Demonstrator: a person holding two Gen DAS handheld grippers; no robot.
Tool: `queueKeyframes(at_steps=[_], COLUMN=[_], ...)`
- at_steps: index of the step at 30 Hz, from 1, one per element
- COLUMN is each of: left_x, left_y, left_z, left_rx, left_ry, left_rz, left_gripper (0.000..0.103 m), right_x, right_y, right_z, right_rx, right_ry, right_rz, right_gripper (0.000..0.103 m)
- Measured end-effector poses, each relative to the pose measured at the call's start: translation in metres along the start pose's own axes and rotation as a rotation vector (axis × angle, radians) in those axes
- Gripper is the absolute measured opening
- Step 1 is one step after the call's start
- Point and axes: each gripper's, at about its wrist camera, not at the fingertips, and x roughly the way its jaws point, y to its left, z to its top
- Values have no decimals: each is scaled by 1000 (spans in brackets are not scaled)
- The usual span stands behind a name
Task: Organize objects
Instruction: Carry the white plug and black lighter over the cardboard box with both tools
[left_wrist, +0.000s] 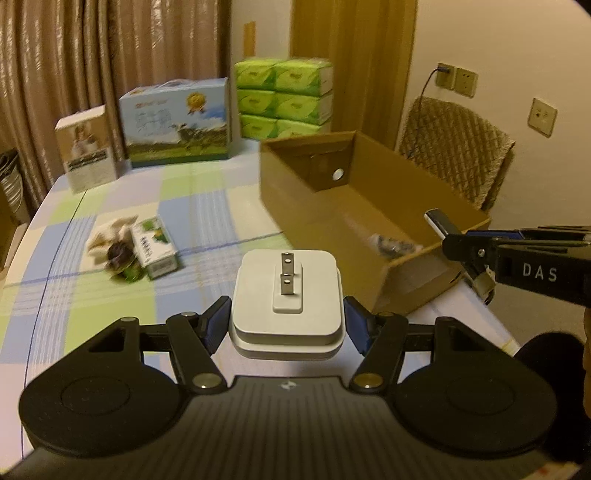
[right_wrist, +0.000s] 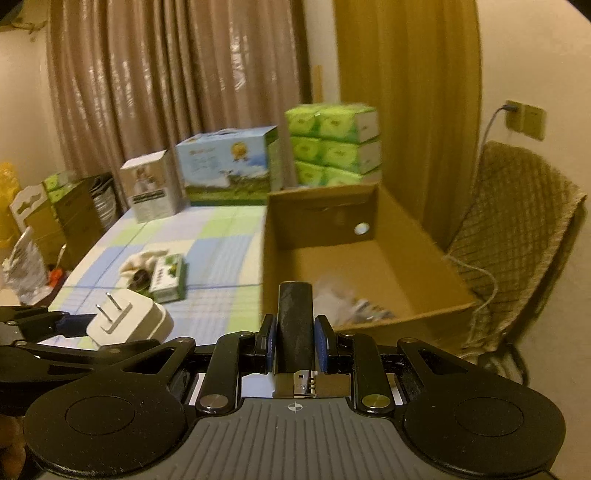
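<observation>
My left gripper is shut on a white plug adapter, prongs facing up, held above the checked tablecloth in front of the open cardboard box. The adapter also shows in the right wrist view. My right gripper is shut on a black lighter with a metal top, held near the box's front edge. In the left wrist view the right gripper and the lighter hang over the box's right corner. A dark blurred item lies inside the box.
A small green carton and a crumpled wrapper lie on the table at left. At the back stand a white box, a blue carton and stacked green tissue packs. A chair with a woven cover stands right of the table.
</observation>
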Motion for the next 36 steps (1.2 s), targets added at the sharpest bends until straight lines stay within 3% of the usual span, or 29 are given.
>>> queueKeyframes(at_steps=[14,36], left_x=[14,50], left_y=[-48,-68], left_z=[48,88], left_rx=[33,51], left_ry=[0,20], left_rz=[-61,-81], left_gripper=[60,60], right_x=[-5,17], right_y=[-48,-79], right_z=[24,49], right_rx=[46,29], right_ry=[5,18], right_rz=[-46,-62], right_gripper=[19,19])
